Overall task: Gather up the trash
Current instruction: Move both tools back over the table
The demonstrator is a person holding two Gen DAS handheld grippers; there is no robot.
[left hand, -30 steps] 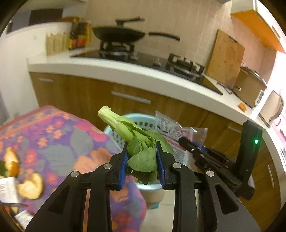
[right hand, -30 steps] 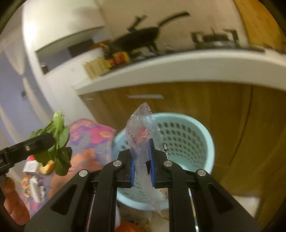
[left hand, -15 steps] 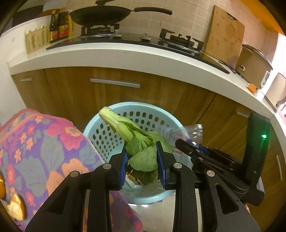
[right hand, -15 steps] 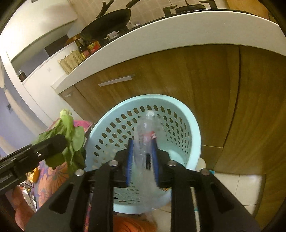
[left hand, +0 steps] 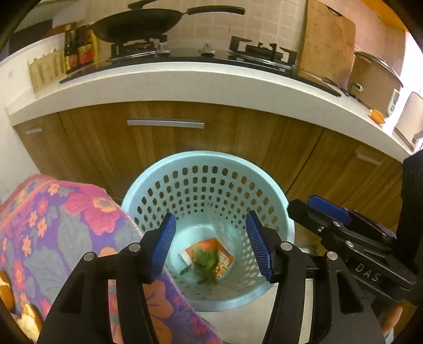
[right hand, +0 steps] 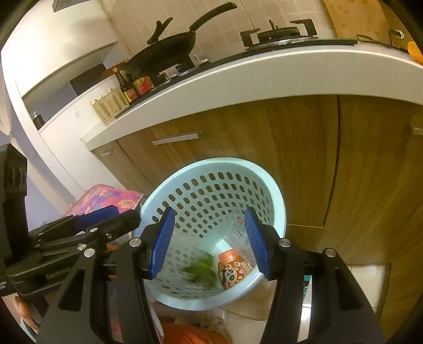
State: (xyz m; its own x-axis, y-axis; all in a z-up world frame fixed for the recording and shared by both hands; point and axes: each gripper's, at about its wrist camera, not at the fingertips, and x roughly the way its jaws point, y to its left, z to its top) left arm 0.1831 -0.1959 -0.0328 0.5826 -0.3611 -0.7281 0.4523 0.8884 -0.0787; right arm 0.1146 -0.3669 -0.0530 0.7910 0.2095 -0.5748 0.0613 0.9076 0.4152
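Note:
A light blue perforated waste basket [left hand: 206, 161] stands on the floor by the wooden cabinets; it also shows in the right wrist view [right hand: 275, 190]. A green leafy vegetable [left hand: 207, 260] lies at its bottom on an orange snack wrapper [left hand: 224, 258]. In the right wrist view the vegetable [right hand: 201, 272] lies beside the wrapper [right hand: 234, 267] and a clear plastic bag [right hand: 242, 230]. My left gripper [left hand: 211, 246] is open and empty above the basket. My right gripper [right hand: 210, 242] is open and empty above it too, and shows at the right of the left wrist view [left hand: 325, 214].
A table with a flowered cloth [left hand: 66, 227] stands left of the basket, with food scraps [left hand: 8, 291] at its near edge. Behind is a white countertop [left hand: 185, 84] with a stove, a wok [left hand: 137, 23], sauce bottles, a cutting board and a rice cooker [left hand: 372, 82].
Both grippers have opened over the basket. The vegetable has dropped from the left gripper and the clear plastic bag from the right one, and both now lie inside the basket.

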